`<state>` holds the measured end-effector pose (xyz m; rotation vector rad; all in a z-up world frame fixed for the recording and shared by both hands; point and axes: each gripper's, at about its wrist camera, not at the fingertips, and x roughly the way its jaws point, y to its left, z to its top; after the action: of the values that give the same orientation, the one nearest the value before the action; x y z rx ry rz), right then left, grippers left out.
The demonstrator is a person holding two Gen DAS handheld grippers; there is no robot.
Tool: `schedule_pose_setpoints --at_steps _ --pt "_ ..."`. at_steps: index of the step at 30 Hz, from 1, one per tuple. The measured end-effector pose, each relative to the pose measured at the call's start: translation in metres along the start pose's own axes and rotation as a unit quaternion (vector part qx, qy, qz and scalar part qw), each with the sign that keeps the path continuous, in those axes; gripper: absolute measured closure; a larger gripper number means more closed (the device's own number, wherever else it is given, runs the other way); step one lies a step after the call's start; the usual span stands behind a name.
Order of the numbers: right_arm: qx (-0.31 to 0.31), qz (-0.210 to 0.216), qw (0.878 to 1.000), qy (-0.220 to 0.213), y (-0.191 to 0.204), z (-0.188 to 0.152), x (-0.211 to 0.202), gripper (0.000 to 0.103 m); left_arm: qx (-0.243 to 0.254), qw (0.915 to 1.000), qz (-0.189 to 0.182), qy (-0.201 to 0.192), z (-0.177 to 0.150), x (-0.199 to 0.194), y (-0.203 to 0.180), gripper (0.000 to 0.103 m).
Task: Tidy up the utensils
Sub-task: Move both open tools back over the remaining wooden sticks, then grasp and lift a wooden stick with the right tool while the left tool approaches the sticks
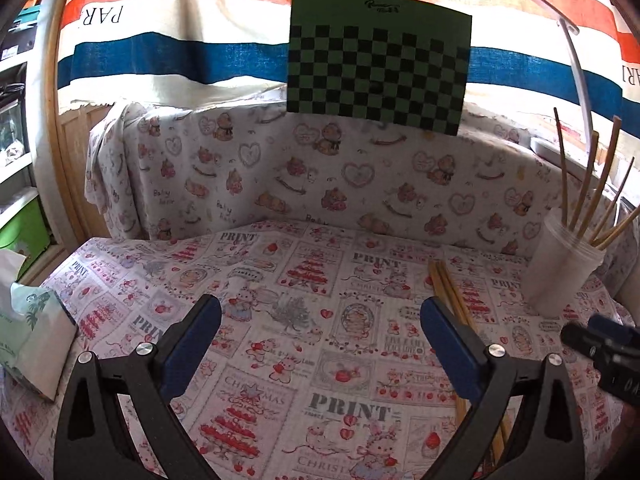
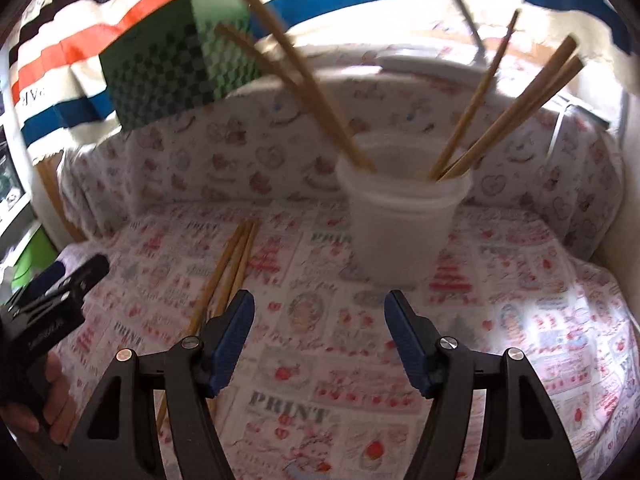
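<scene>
Slender wooden chopsticks lie beside a translucent round cup.

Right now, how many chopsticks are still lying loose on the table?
3, as best I can tell: bunched side by side on the cloth left of the cup; chopsticks. The right fingers hide their near ends.
</scene>
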<state>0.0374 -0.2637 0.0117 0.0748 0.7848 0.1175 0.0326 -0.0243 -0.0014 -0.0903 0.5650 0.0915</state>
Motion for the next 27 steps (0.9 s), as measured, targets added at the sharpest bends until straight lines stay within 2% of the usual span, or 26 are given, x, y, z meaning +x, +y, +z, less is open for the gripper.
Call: schedule_pose_setpoints --at_steps 3,5,8,12,20,22,25,26,27 --pt "-0.009 0.038 0.999 0.034 0.01 -0.005 0.008 0.033 -0.012 0.9999 -0.002 -0.009 0.0 -0.002 0.005 0.004" --pt "-0.025 0.043 0.998 0.046 0.018 -0.009 0.012 0.033 -0.012 0.9998 -0.004 -0.012 0.0 -0.002 0.005 0.004" --pt "-0.048 0.055 0.995 0.075 0.031 -0.018 0.019 0.05 -0.004 0.9997 -0.008 -0.022 0.0 -0.006 0.003 0.004" --pt "-0.066 0.066 0.991 0.094 0.041 -0.028 0.025 0.061 0.007 0.9995 -0.005 -0.029 -0.001 -0.009 -0.002 0.004" --pt "-0.108 0.053 0.988 0.092 0.054 -0.038 0.028 0.061 0.005 0.9996 0.004 -0.028 0.0 -0.008 -0.002 0.004" --pt "-0.098 0.049 0.989 0.096 0.051 -0.039 0.033 0.062 0.006 0.9995 0.012 -0.027 0.0 -0.008 -0.002 0.004" --pt "-0.125 0.02 0.988 0.083 0.058 -0.039 0.032 0.066 0.009 0.9995 0.019 -0.024 -0.001 -0.006 -0.003 0.004" --pt "-0.126 0.022 0.988 0.082 0.059 -0.04 0.031 0.076 0.01 0.9995 0.018 -0.026 -0.001 -0.007 -0.003 0.004" --pt "-0.124 0.024 0.989 0.081 0.06 -0.04 0.031 0.094 0.01 0.9994 0.017 -0.027 -0.001 -0.007 -0.003 0.004"
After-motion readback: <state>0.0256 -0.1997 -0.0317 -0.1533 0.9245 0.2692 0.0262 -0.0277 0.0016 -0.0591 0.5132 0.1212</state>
